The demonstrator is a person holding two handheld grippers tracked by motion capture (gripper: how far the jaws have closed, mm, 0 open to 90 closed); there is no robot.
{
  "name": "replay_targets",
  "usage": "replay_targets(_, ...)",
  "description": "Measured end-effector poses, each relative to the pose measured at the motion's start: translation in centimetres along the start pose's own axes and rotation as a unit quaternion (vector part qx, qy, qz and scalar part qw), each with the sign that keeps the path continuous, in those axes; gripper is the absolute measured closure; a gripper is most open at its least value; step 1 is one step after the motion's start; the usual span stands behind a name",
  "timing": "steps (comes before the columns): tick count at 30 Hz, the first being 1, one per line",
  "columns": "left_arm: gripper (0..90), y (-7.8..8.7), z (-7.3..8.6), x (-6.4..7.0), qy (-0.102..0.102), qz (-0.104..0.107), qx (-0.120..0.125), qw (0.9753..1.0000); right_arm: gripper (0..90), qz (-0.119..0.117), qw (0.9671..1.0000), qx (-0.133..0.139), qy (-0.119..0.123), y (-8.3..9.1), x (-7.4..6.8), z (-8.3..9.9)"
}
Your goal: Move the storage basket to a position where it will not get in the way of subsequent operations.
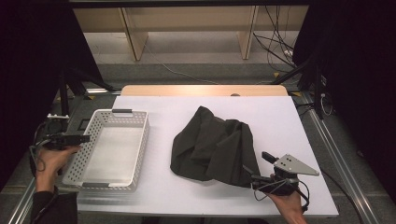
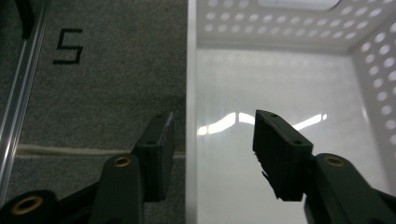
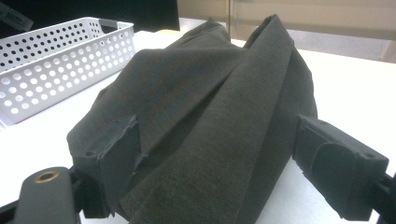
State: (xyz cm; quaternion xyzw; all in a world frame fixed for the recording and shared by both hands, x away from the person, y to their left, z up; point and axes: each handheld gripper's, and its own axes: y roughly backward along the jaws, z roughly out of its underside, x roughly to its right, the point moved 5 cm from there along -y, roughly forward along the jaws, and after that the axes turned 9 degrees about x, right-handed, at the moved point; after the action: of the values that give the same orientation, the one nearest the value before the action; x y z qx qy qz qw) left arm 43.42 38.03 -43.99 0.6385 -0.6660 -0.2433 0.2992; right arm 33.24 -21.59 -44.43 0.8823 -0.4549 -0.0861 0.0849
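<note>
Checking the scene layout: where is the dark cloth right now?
In the high view the dark cloth lies crumpled on the white table, right of the white basket, its near edge at the right gripper.

— What is the dark cloth like?

— A dark grey, almost black fabric with a fine weave, crumpled into a loose heap with broad folds running along it — not flat anywhere. In the right gripper view the cloth rises to a soft ridge at the top.

— Where does it lie?

— On the white surface, about the middle, slightly right. One corner points toward the far edge; the bulk spreads toward the near right.

— And the basket?

— A white perforated plastic basket, rectangular, upright, with dark handles at both short ends — left of the cloth, apart from it. Its inside is bare and glossy.
</note>
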Motion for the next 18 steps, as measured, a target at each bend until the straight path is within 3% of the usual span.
replay_targets(6, 65.1, -0.6, 0.8, -0.6, 0.001, -0.004, -0.028, 0.9996, 16.5, 0.000, 1.0000, 0.000, -0.001, 0.0, 0.0, 0.0)
replay_targets(10, 81.4, -0.7, 1.1, -0.7, -0.001, -0.011, -0.039, 0.9992, 16.6, 0.001, 1.0000, -0.001, -0.001, 0.0, 0.0, 0.0)
replay_targets(18, 84.0, -1.2, 0.7, -0.3, 0.037, -0.001, -0.030, 0.9989, 16.8, 0.003, 1.0000, -0.002, 0.002, -0.1, 0.1, 0.1)
